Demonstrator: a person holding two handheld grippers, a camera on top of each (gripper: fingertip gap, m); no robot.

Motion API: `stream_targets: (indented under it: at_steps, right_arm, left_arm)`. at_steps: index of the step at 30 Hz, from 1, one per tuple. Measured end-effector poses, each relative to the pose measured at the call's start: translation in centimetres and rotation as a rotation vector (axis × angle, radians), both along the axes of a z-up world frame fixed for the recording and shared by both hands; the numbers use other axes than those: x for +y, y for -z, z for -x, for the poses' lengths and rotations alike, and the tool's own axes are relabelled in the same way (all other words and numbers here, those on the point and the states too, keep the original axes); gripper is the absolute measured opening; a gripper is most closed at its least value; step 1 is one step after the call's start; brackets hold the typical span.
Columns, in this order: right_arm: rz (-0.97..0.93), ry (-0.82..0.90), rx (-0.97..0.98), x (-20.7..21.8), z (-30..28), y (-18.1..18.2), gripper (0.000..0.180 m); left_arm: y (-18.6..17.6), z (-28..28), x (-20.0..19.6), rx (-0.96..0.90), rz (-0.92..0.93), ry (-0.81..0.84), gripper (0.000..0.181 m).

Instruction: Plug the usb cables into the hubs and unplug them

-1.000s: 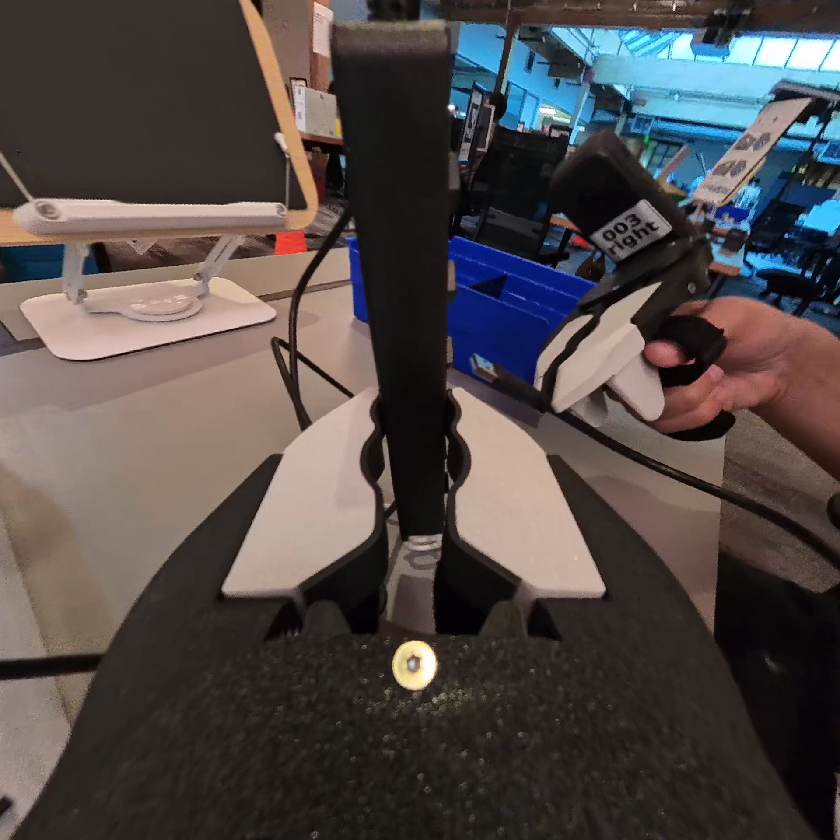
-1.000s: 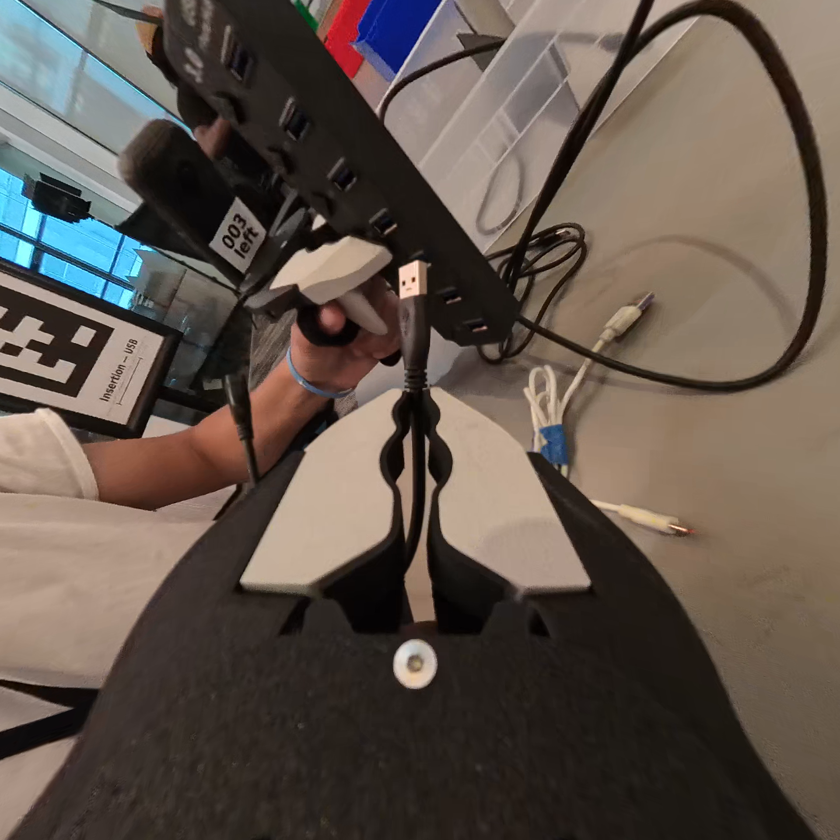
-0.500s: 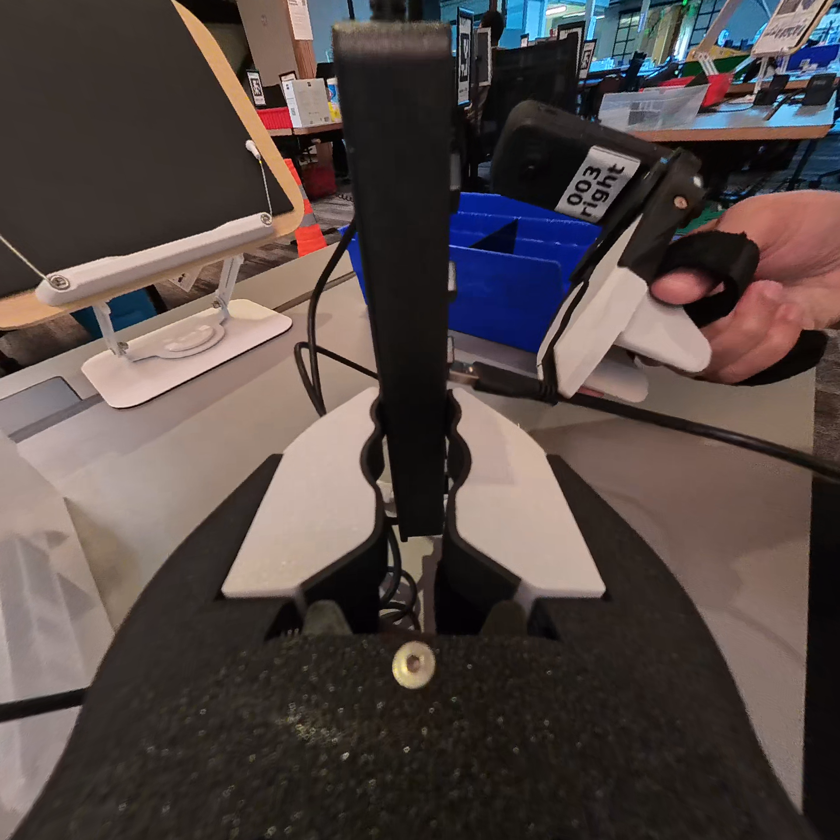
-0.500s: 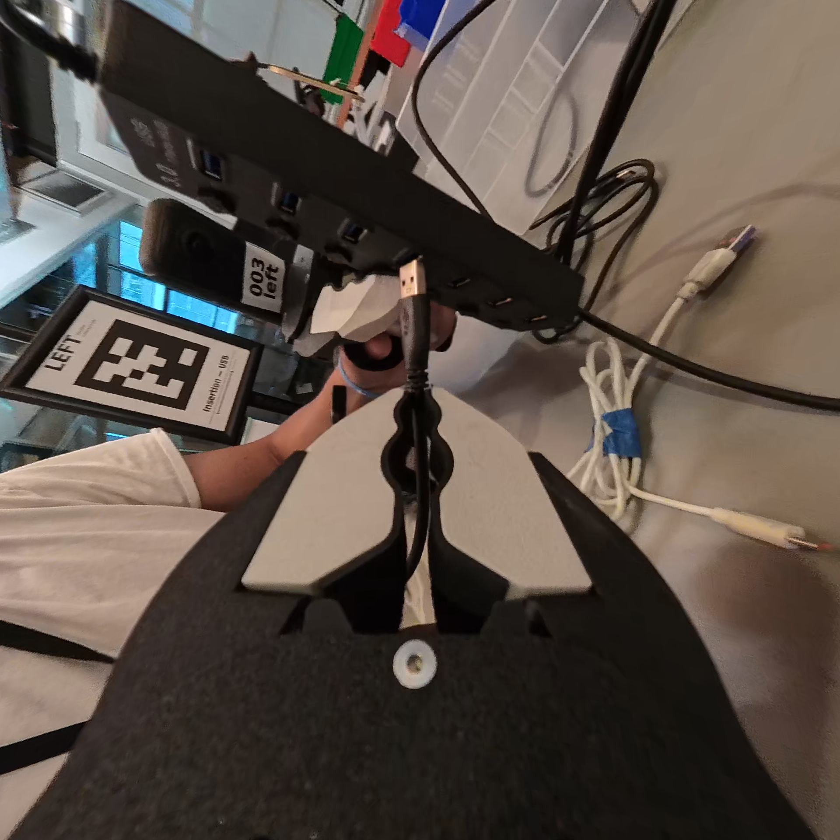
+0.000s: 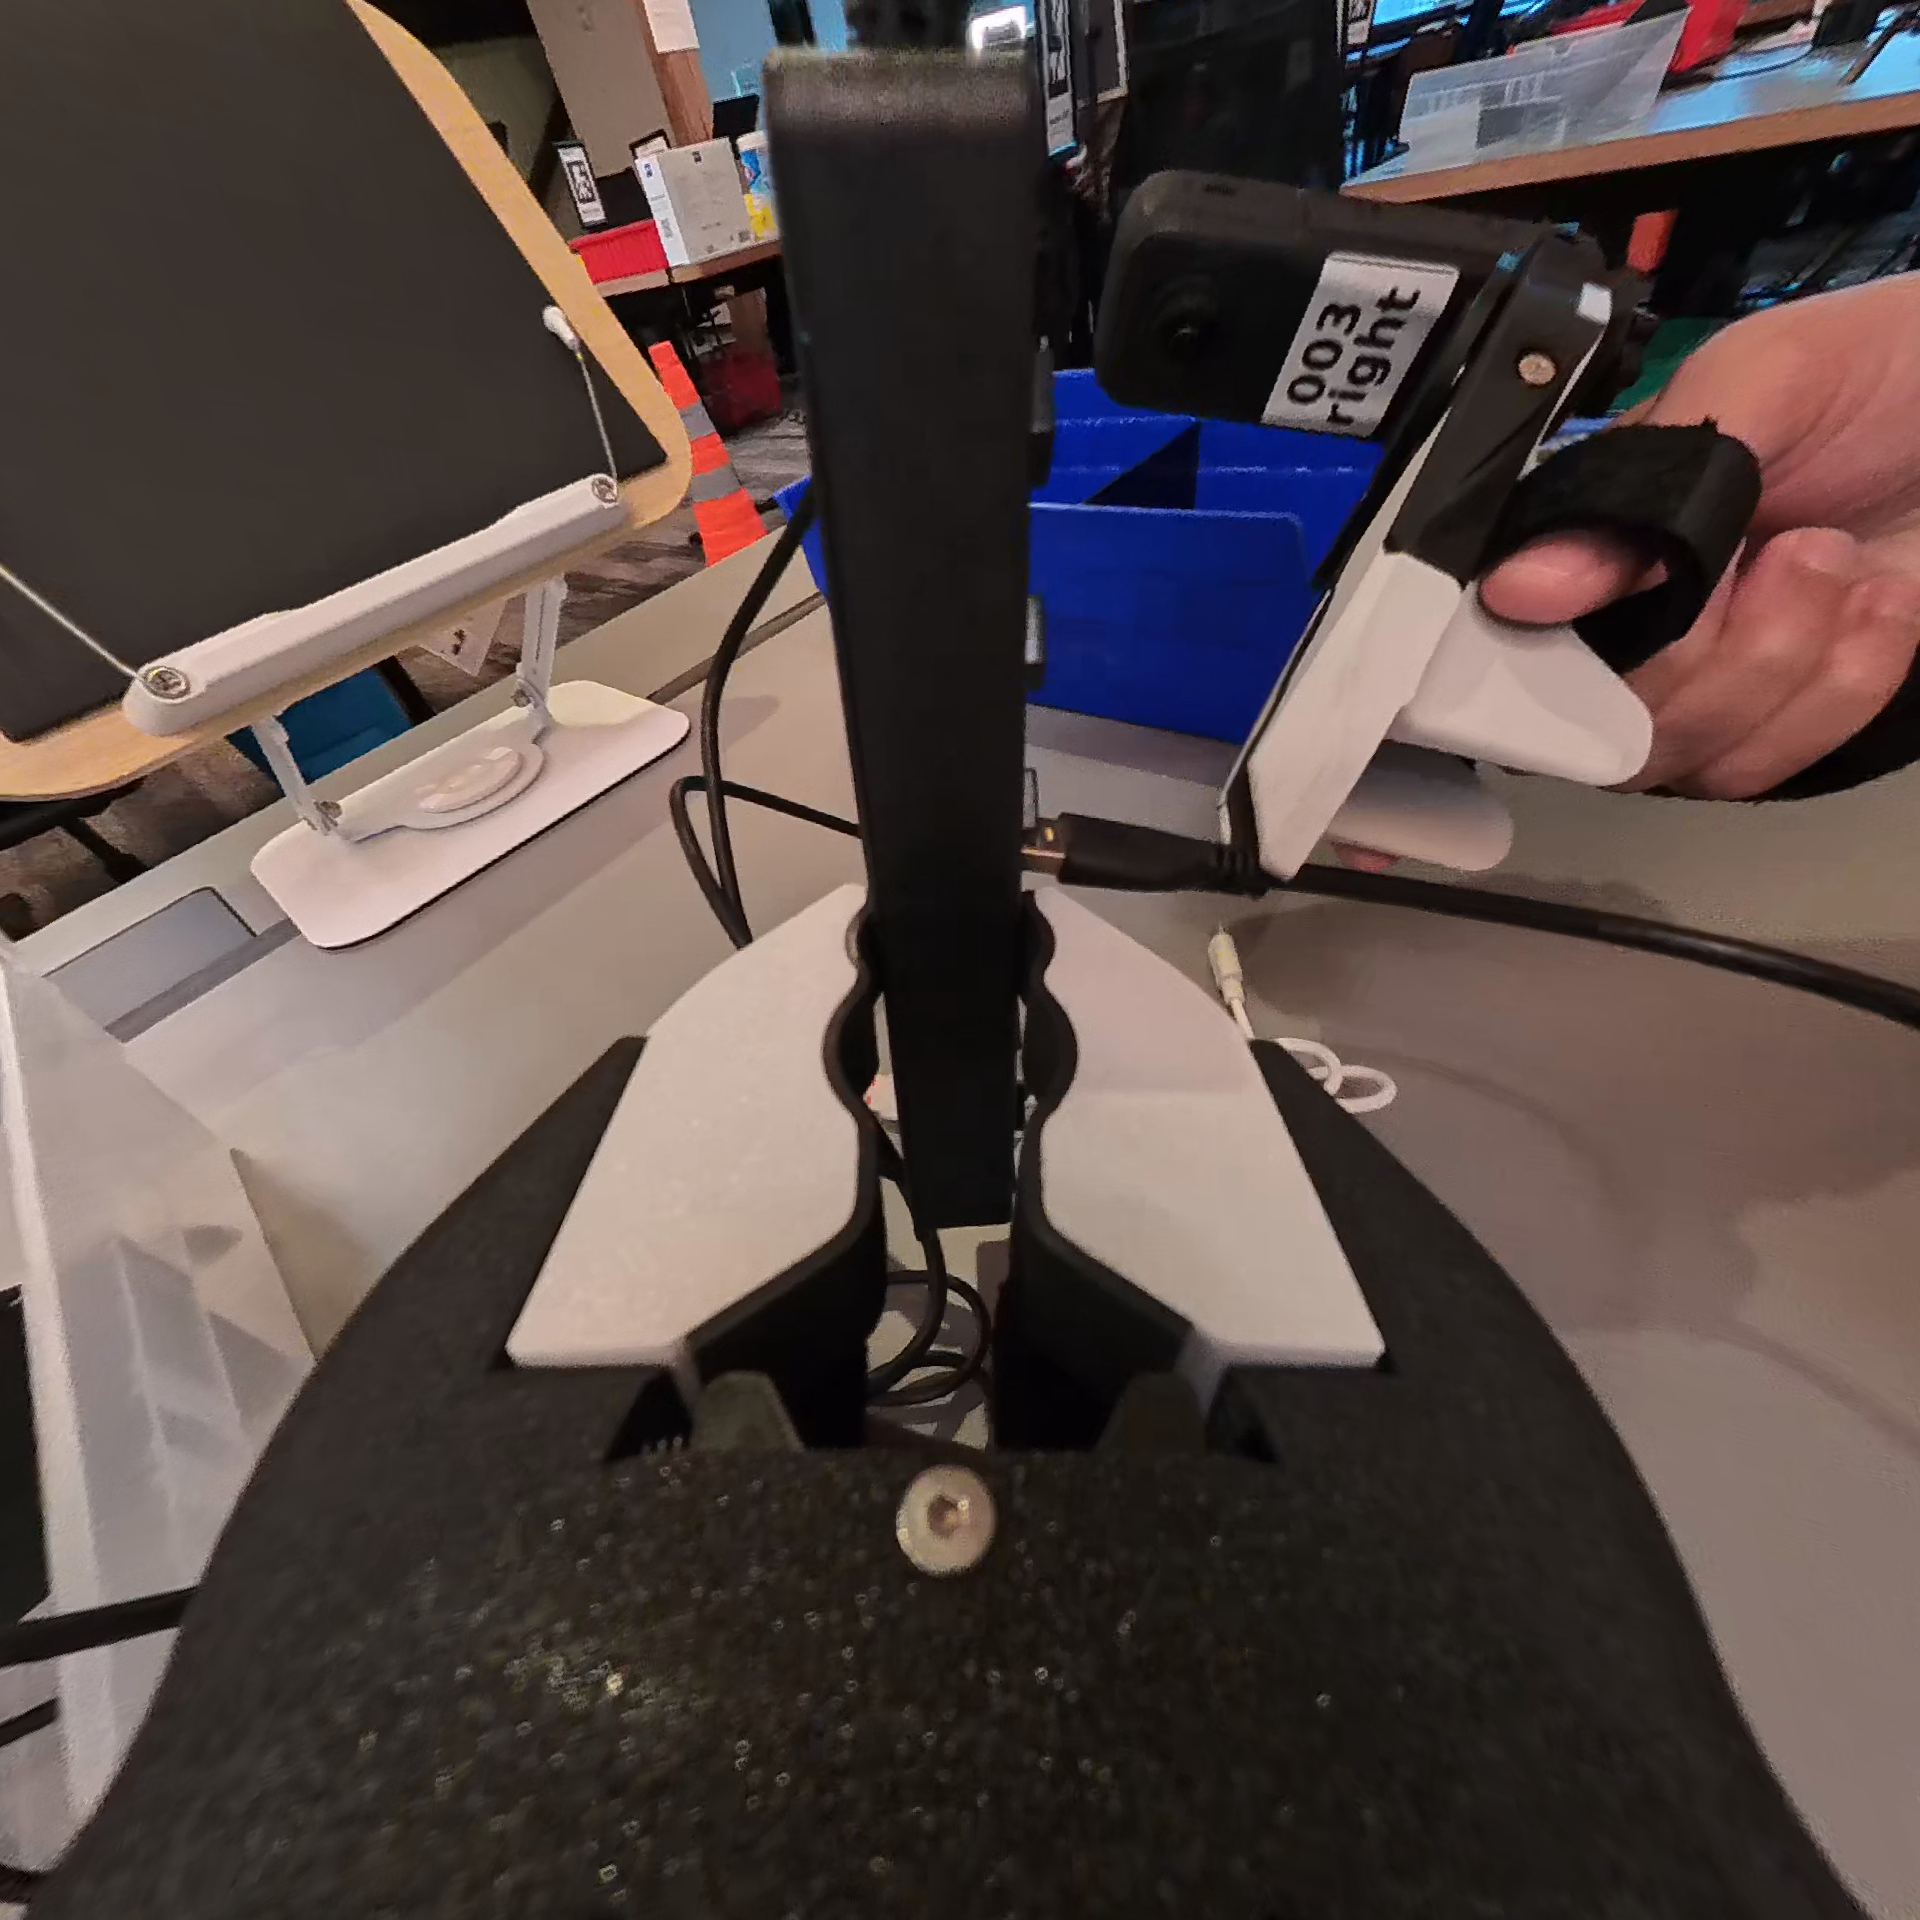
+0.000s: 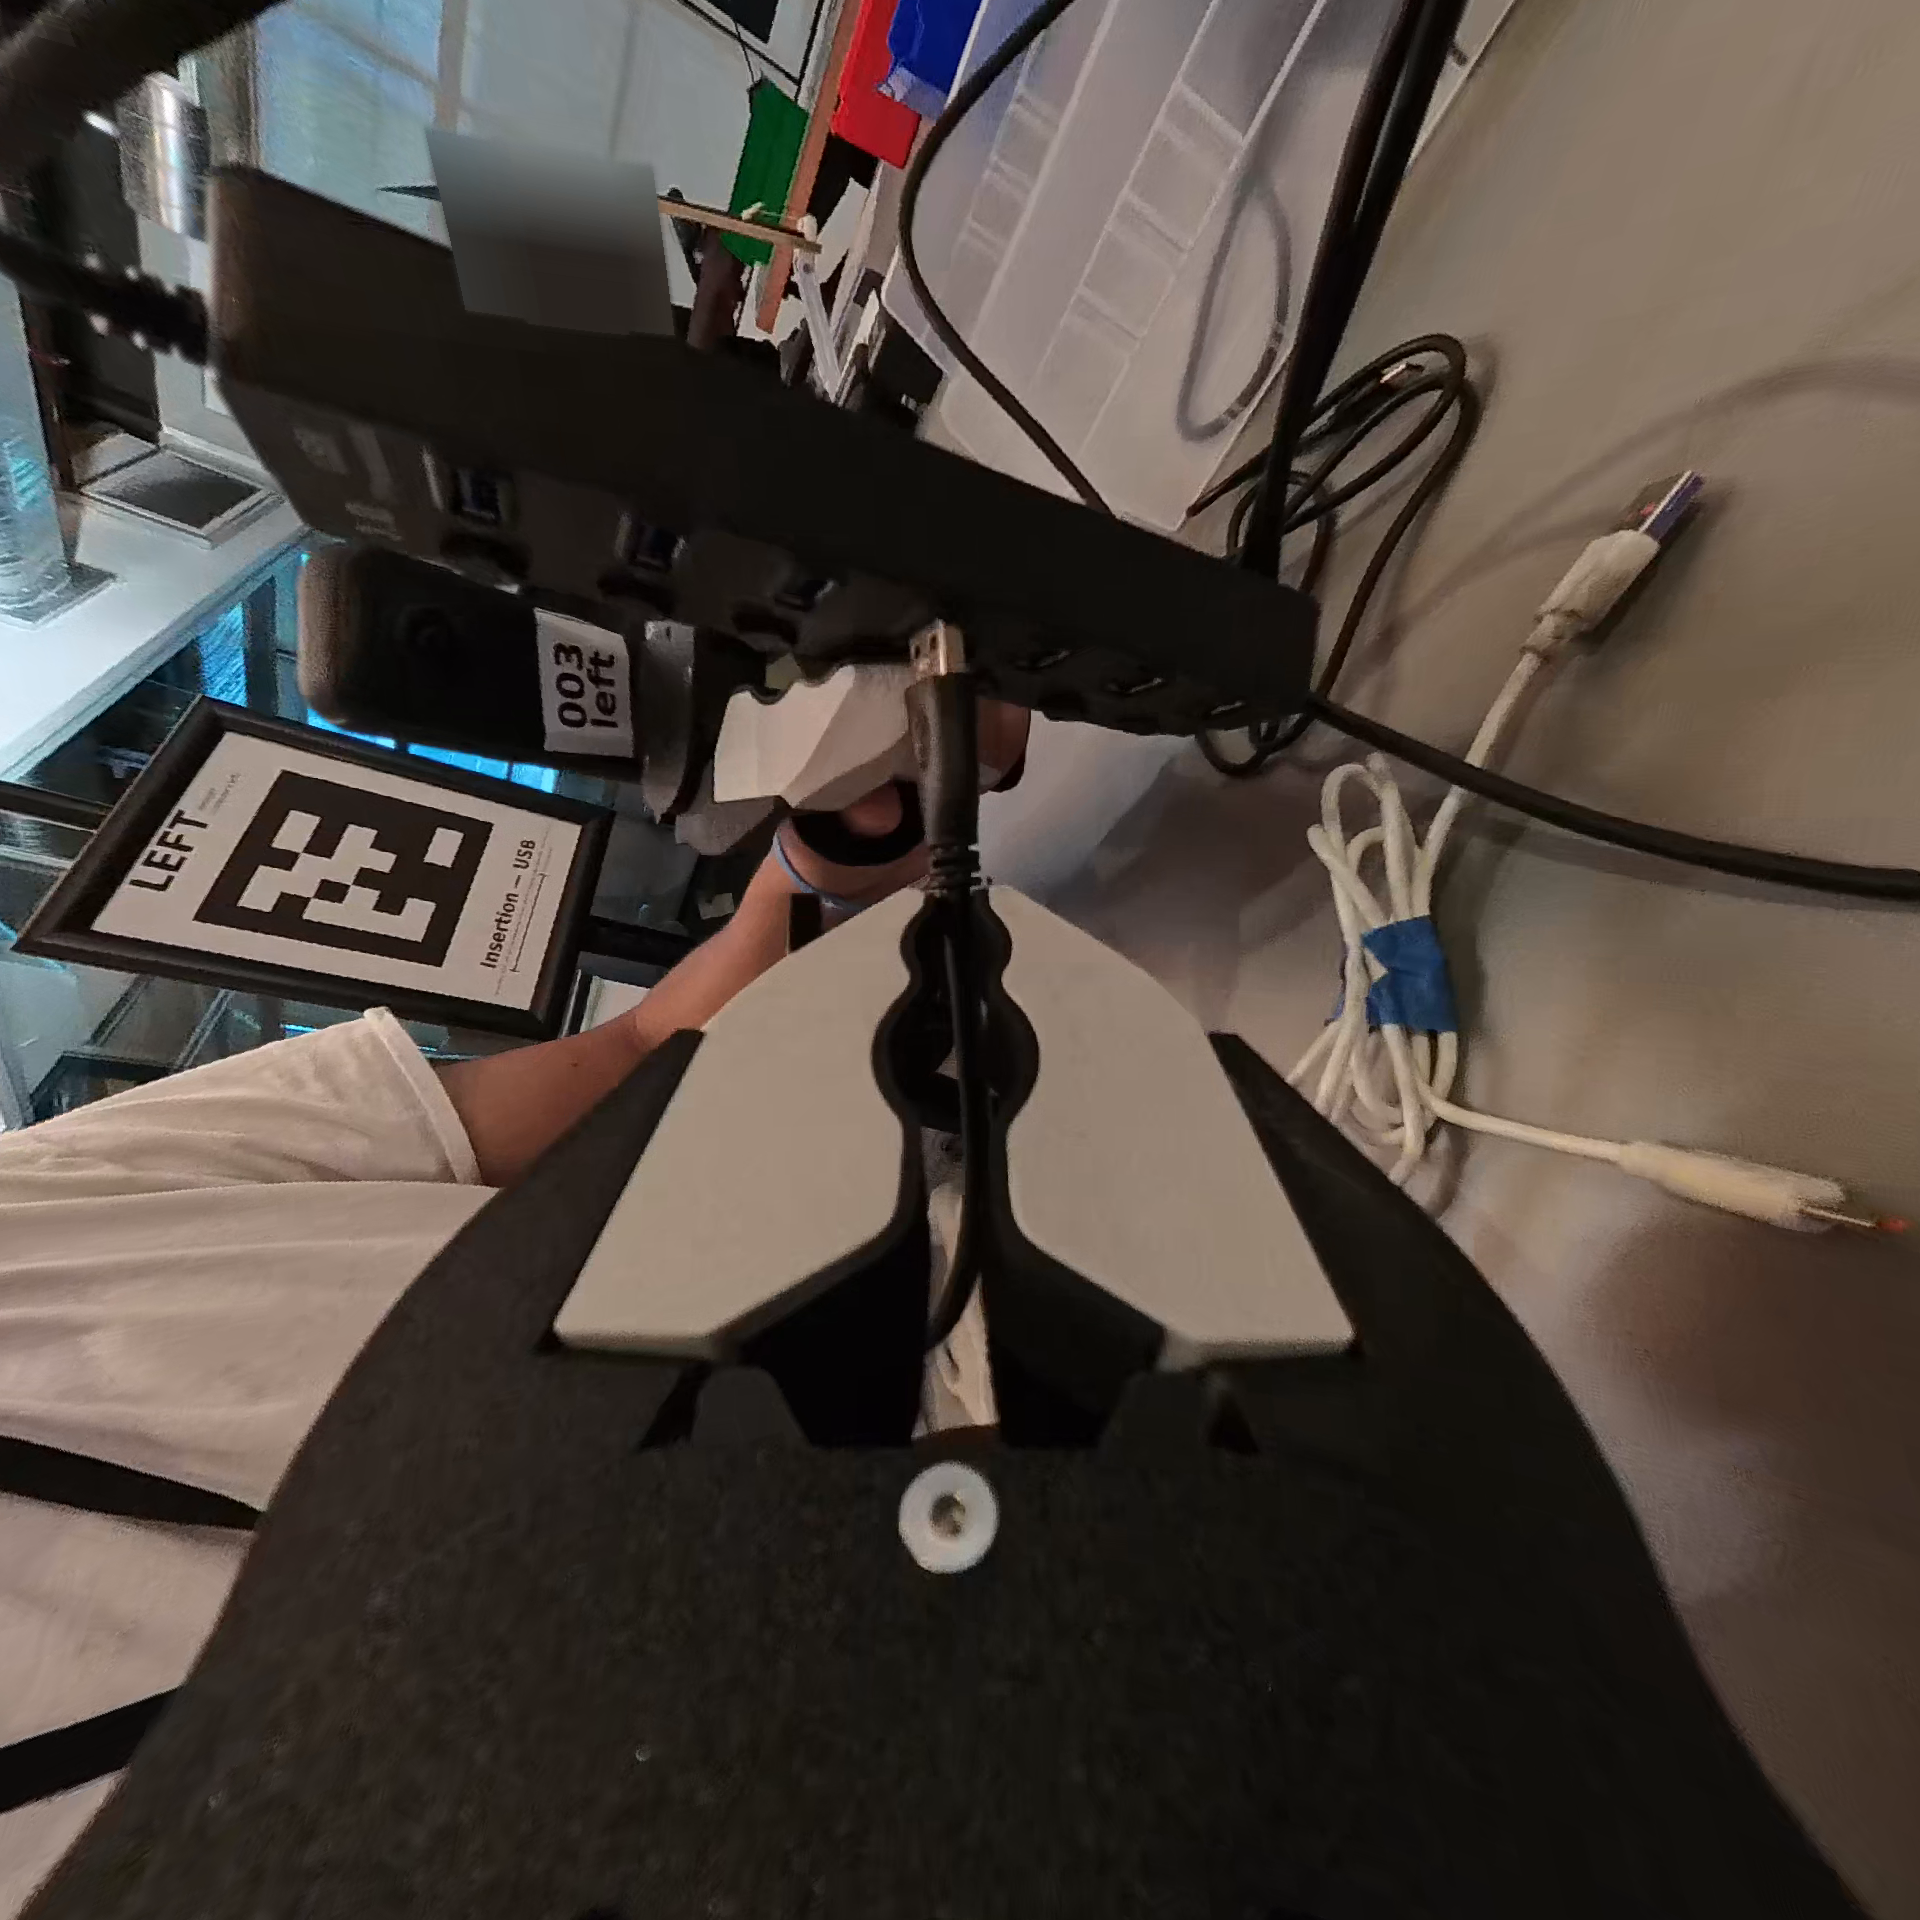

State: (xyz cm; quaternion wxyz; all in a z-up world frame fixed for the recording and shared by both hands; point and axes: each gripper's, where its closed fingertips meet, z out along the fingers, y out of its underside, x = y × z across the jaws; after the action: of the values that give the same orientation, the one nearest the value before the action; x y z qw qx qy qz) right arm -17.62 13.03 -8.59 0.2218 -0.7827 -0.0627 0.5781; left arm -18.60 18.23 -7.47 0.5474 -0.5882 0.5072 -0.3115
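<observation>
My left gripper (image 5: pixel 948 940) is shut on a long black USB hub (image 5: pixel 914 582) and holds it upright above the grey table (image 5: pixel 1558 1195). The hub also shows in the right wrist view (image 6: pixel 727 499), with several ports along its side. My right gripper (image 6: pixel 954 902) is shut on a black USB cable (image 6: pixel 943 748) just behind its plug. The metal plug tip (image 5: pixel 1042 847) is at the hub's port side, touching or just short of a port. The right gripper also shows in the left wrist view (image 5: pixel 1236 847), held by a hand (image 5: pixel 1787 582).
A blue bin (image 5: pixel 1174 592) stands behind the hub. A tablet on a white stand (image 5: pixel 457 790) is at the left. A bundled white cable with blue tape (image 6: pixel 1397 987) and loose black cables (image 6: pixel 1351 457) lie on the table. A clear plastic box (image 6: pixel 1122 208) is beyond them.
My right gripper has brought the plug in to the hub's port side, from a short gap to contact or nearly so. The left gripper's view has tilted downward while it still holds the hub.
</observation>
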Motion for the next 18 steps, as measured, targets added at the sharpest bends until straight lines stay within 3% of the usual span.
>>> stream_targets:
  at_steps: [4,13,18]
  right_arm:
    - [-0.063,0.038,-0.027,0.6,-0.1,-0.3,0.004]
    - [-0.645,0.197,-0.642,2.9,-1.0,-0.9,0.005]
    - [-0.763,0.267,-0.768,3.6,-1.1,-0.6,0.005]
  left_arm:
    - [0.1,0.2,0.5,-0.003,0.036,-0.018,0.023]
    - [0.3,0.5,1.7,-0.113,0.302,-0.102,0.023]
    - [0.9,0.6,2.1,-0.129,0.374,-0.148,0.023]
